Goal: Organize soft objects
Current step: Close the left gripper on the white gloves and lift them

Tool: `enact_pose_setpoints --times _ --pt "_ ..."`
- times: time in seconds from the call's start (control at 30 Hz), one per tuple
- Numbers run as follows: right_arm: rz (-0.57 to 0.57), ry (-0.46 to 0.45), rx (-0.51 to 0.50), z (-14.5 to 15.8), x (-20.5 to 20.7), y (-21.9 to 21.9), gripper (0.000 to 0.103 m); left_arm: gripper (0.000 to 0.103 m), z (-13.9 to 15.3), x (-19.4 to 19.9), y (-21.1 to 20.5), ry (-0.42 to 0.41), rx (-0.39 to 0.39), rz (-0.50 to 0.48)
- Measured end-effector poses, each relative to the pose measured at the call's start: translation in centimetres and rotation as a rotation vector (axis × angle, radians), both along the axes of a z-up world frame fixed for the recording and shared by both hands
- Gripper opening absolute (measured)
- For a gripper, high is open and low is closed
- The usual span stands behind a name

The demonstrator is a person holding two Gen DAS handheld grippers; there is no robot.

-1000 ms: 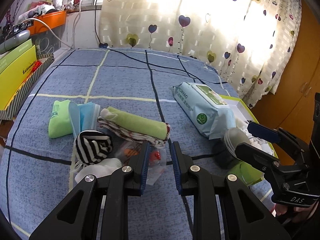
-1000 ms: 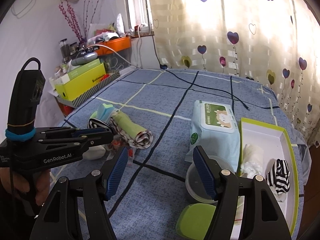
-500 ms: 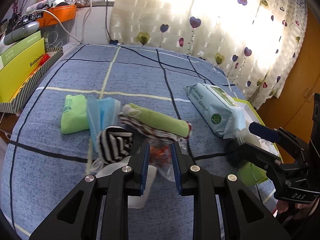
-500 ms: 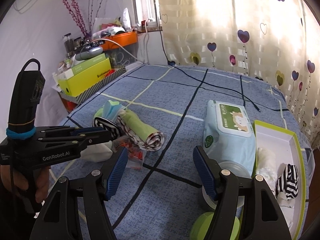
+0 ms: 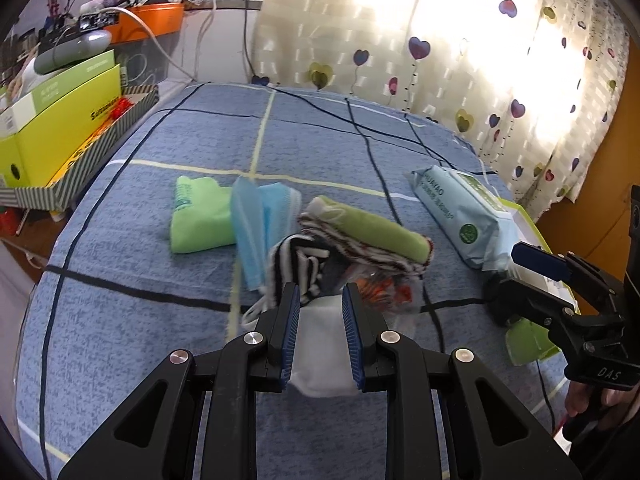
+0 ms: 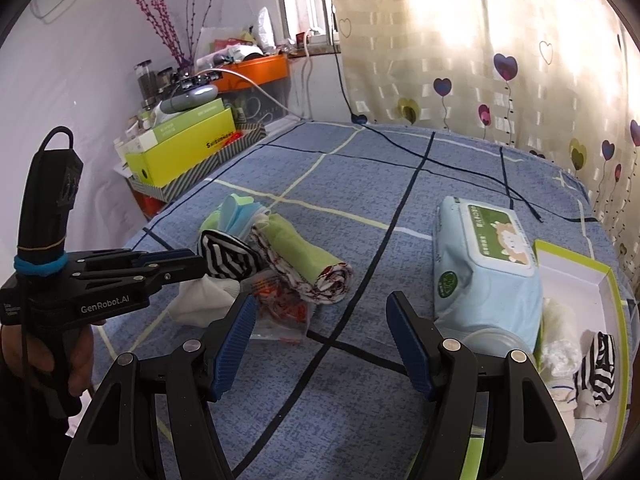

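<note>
My left gripper (image 5: 319,300) is shut on a white sock (image 5: 318,354), held between its blue pads; the sock also shows in the right wrist view (image 6: 204,298). Ahead lie a black-and-white striped sock (image 5: 298,268), a rolled green cloth (image 5: 372,238), blue face masks (image 5: 256,220), a green pouch (image 5: 198,216) and a clear plastic bag with orange bits (image 5: 380,292). My right gripper (image 6: 322,320) is open and empty above the bedspread. A green-rimmed white box (image 6: 580,312) at the right holds a striped sock (image 6: 600,364) and white items.
A pale blue wet-wipes pack (image 6: 484,268) lies beside the box. A clear tub (image 6: 492,340) with a green lid (image 5: 524,340) sits near it. Yellow boxes (image 5: 60,120) stand at the bed's left edge. A heart-print curtain (image 5: 440,48) hangs behind.
My left gripper has moved left onto the white sock, and the sock now sits between its pads. The right gripper has stayed open and drifted slightly.
</note>
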State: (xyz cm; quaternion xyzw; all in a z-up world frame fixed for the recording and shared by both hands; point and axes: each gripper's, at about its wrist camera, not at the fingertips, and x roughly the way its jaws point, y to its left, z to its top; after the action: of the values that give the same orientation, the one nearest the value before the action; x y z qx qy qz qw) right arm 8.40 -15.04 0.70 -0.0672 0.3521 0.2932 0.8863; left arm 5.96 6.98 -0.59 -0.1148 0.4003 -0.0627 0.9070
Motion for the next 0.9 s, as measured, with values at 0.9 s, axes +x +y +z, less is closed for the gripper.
enact_pose_setpoints --times 0.9 --pt "0.002 0.223 0.008 -6.9 4.5 5.5 0.068 0.047 -2.7 -1.3 1.5 0.058 -0.141 -0.083"
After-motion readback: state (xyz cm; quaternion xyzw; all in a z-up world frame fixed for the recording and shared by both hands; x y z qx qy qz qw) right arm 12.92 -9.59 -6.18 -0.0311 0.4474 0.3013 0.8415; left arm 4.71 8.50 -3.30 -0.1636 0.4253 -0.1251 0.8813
